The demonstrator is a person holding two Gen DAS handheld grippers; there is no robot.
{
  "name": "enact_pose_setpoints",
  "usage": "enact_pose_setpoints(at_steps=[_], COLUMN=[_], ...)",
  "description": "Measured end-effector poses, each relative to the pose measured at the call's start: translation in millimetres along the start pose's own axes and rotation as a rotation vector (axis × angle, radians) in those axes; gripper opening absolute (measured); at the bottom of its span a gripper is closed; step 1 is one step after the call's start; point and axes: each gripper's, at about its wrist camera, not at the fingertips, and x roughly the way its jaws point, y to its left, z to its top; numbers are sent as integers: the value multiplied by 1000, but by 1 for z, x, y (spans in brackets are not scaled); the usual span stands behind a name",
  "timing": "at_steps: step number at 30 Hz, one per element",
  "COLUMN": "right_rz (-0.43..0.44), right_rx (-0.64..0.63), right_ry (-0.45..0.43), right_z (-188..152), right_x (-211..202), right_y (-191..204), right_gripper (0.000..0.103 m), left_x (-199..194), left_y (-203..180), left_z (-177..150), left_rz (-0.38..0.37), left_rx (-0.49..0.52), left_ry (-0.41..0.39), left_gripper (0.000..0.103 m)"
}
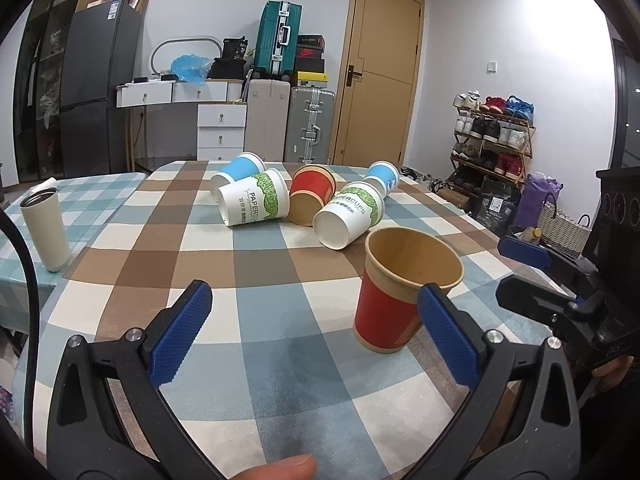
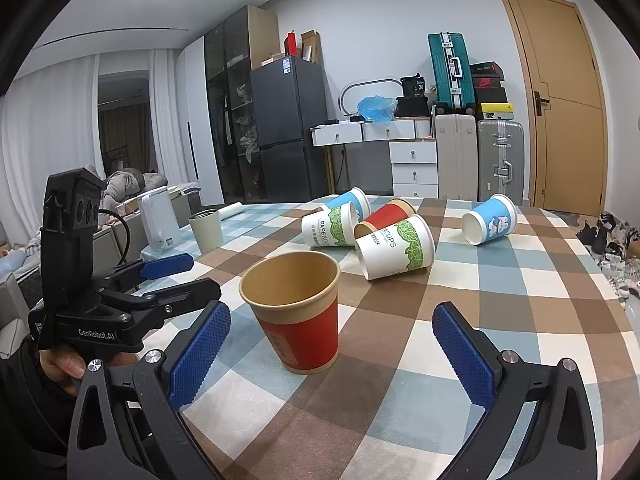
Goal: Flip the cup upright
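Observation:
A red paper cup stands upright on the checked tablecloth, mouth up; it also shows in the right wrist view. Behind it several paper cups lie on their sides: a red one, two white-green ones, two blue ones. My left gripper is open and empty, its right finger just in front of the upright cup. My right gripper is open and empty, the upright cup just beyond its fingers. Each gripper shows in the other's view.
A beige tumbler stands upright at the left on the checked table. A white kettle stands beyond it. Suitcases, drawers, a fridge and a shoe rack line the room behind the table.

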Motion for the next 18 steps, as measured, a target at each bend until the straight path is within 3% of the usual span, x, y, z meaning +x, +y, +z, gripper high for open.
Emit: enact_pose_setpoints(at_steps=[18], right_rz=[12], right_rx=[17], right_ry=[4], right_z=[-1], right_x=[1], right_y=[-3], right_gripper=[103], left_x=[2], left_y=[1], left_z=[-5], left_rz=[38], left_rx=[7], left_ry=[-6], left_gripper=[103])
